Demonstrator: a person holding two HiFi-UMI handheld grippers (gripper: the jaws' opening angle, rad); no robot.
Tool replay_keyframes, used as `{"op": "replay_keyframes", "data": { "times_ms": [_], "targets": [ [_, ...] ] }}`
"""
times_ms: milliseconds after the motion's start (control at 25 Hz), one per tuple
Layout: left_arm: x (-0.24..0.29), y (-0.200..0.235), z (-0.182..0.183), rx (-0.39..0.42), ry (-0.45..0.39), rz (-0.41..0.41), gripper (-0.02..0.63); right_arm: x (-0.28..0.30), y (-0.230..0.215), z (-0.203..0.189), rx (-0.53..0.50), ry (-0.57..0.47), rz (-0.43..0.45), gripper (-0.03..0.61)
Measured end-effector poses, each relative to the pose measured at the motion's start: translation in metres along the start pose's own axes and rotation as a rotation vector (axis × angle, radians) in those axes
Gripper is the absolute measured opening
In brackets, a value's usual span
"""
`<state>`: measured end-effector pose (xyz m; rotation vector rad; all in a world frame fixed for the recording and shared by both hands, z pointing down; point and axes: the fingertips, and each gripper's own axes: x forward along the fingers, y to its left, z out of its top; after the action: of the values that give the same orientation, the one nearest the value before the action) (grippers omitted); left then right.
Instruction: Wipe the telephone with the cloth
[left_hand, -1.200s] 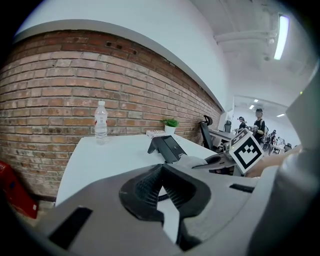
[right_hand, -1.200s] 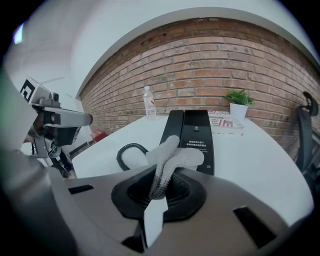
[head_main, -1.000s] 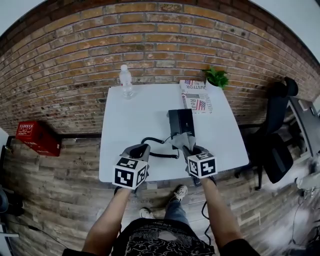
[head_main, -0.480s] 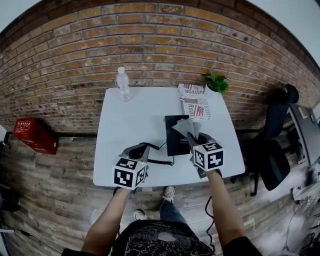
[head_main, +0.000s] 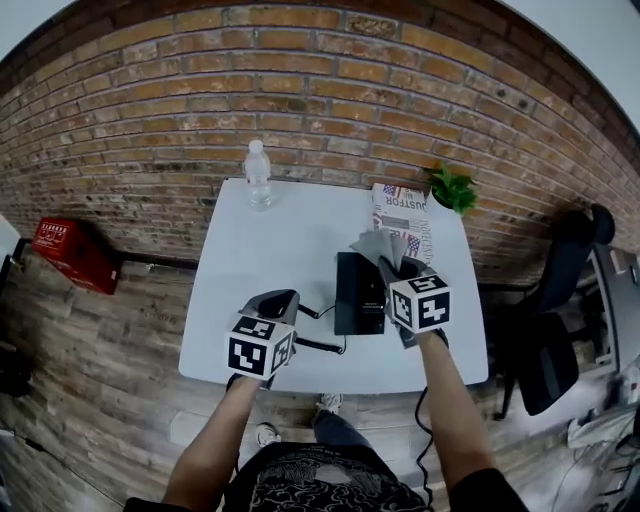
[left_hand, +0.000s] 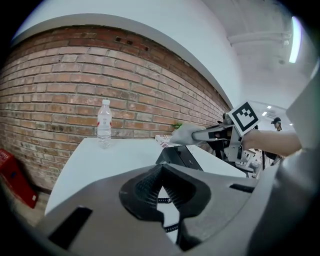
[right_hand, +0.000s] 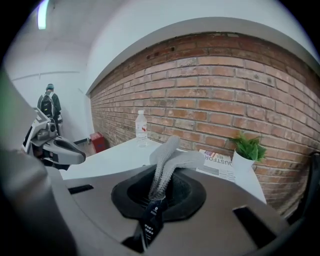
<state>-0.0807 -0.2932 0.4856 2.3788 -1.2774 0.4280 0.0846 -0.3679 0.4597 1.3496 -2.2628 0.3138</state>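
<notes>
My right hand-held gripper (right_hand: 161, 174) is clamped on the grey cloth (right_hand: 172, 154). The cloth's loose end sticks up and out past the jaws in a folded flap. In the head view, this hand-held gripper (head_main: 392, 266) is at the far right corner of the telephone (head_main: 360, 292), and the cloth (head_main: 378, 245) hangs over that far edge. I cannot tell whether the cloth touches the casing.

The telephone is a black block lying flat on the white worktop (head_main: 250, 250), and its coiled cord (head_main: 322, 345) trails off its near left corner.

My left hand-held gripper (left_hand: 160, 170) has its jaws together with nothing between them. In the head view it (head_main: 279, 298) is to the left of the telephone, near the cord and apart from the casing. Its own view looks across the worktop at the telephone's (left_hand: 180, 156) left side, with the cloth (left_hand: 184, 135) just above the far end.

Beyond the telephone, a newspaper (head_main: 398, 205) lies flat, with a small potted plant (head_main: 452, 187) just to its right. A clear water bottle (head_main: 258, 172) stands upright well to the far left of the telephone, close to the brick wall (head_main: 300, 90).
</notes>
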Motion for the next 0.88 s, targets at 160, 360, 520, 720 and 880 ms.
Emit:
{"op": "replay_keyframes", "data": {
  "times_ms": [160,360,520,720,880],
  "targets": [
    [0.008,0.005,0.003,-0.015,0.000,0.022,0.005,0.021,-0.003,0.007,-0.034,0.024,0.028,0.011],
    [0.012,0.011,0.004,-0.028,0.004,0.042,0.005,0.047,-0.003,0.004,-0.081,0.082,0.066,0.011],
    [0.009,0.021,0.004,-0.042,0.006,0.063,0.005,0.062,-0.002,0.002,-0.077,0.126,0.097,0.011],
    [0.009,0.026,-0.001,-0.058,0.012,0.067,0.005,0.078,0.006,-0.001,-0.097,0.170,0.141,0.011],
    [0.010,0.029,-0.002,-0.061,0.012,0.069,0.005,0.085,0.013,-0.004,-0.105,0.187,0.163,0.011]
  ]
}}
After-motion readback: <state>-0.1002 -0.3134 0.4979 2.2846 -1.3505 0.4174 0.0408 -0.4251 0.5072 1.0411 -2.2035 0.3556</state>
